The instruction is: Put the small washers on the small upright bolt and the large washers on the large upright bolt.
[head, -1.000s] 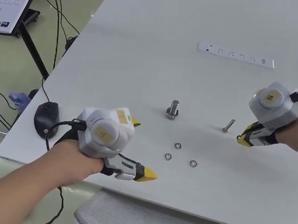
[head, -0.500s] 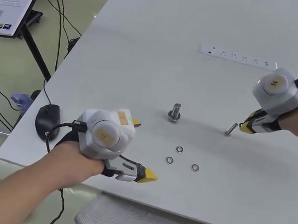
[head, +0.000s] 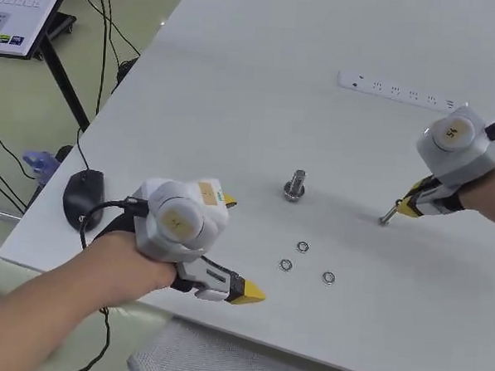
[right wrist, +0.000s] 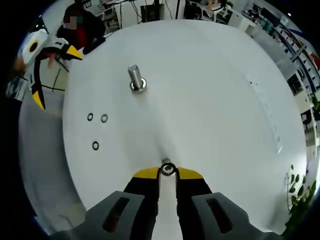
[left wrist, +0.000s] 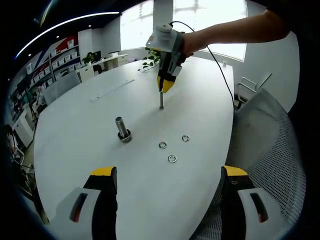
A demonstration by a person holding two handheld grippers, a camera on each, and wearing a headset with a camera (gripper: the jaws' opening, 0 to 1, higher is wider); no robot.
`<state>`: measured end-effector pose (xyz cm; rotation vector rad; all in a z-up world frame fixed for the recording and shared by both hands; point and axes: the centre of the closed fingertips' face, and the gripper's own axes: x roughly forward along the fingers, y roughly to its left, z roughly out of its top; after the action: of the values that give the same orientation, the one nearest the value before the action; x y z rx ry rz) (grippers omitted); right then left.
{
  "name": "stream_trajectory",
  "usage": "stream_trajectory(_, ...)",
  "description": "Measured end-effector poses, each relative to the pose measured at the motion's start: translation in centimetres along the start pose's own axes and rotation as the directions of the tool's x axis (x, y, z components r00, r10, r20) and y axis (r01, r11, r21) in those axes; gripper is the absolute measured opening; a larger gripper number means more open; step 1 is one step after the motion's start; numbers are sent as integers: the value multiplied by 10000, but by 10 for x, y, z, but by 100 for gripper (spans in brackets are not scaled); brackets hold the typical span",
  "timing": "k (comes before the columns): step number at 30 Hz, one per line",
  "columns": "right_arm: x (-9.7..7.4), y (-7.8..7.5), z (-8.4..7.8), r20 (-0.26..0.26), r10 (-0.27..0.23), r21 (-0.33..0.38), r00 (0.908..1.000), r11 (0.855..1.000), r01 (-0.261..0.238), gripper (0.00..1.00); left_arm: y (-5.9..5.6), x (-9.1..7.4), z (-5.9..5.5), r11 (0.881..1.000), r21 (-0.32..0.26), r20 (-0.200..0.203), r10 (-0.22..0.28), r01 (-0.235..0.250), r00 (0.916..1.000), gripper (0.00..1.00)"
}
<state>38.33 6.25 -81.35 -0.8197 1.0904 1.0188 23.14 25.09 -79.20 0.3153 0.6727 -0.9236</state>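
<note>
— Where do we stand with the small bolt (head: 387, 214)?

— It sits well to the right of the large bolt (head: 295, 185), on the same bare table (head: 236, 85). Our right gripper (head: 406, 209) has come at it from above, jaws drawn in on its upper end. In the right gripper view the shank's tip sits pinched between the two yellow tips.

— And its axis?

— Upright in the left gripper view, running straight into the right gripper's tips. We cannot tell whether a ring already sits on that end.

— The washers (head: 302, 246)?

— Three, lying flat on the near side of the large bolt, apart from one another. They sit between the large bolt and our left gripper (head: 238, 248), whose jaws stand wide apart with nothing in them.

— So which hand is nearer?

— The left, we judge. The washers lie straight ahead along its jaws, with the large bolt just beyond them. We think the right would have to let go of the small bolt before anything could drop over it.
</note>
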Motion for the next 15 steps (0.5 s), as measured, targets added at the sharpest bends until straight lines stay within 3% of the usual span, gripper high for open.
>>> stream_trajectory(15,9,-1,-1,-186,139,-32,9997,9999,-140,13,1,1,-1,10000,-72,-19,-29,29,10000,83)
